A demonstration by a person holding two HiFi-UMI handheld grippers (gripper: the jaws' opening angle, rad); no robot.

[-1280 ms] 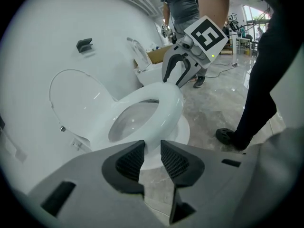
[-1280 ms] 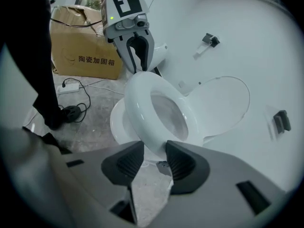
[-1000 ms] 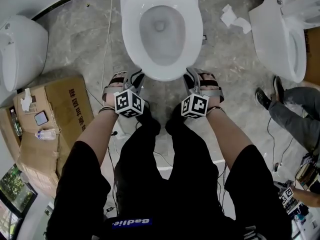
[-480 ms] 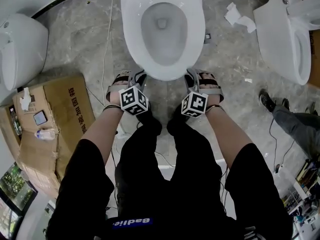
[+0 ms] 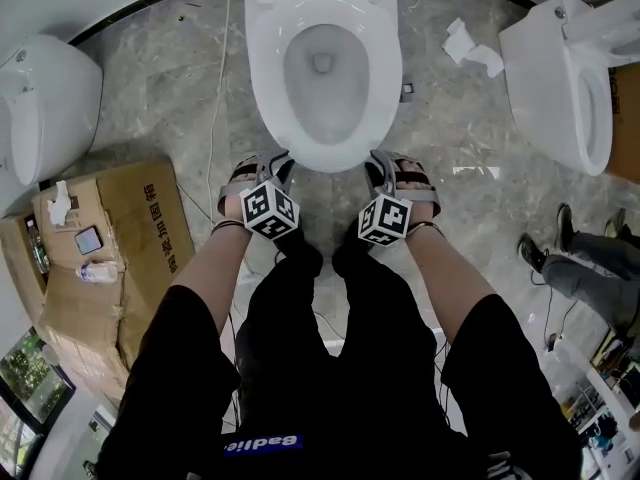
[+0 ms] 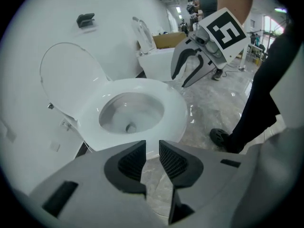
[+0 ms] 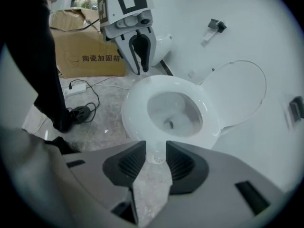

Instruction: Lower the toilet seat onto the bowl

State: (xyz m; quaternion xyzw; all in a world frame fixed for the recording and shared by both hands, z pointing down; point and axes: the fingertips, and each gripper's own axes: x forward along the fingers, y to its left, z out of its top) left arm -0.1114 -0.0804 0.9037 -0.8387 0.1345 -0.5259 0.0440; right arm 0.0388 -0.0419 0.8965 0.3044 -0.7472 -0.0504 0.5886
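The raised panel I took for the toilet seat stood upright well beyond both sets of jaws, past the bowl; a loose pinch on its thin edge could have let it slip and slam. The left gripper was released and empty, and the right gripper was empty too, its jaws closing. Compared with a second earlier, both grippers sat closer together.
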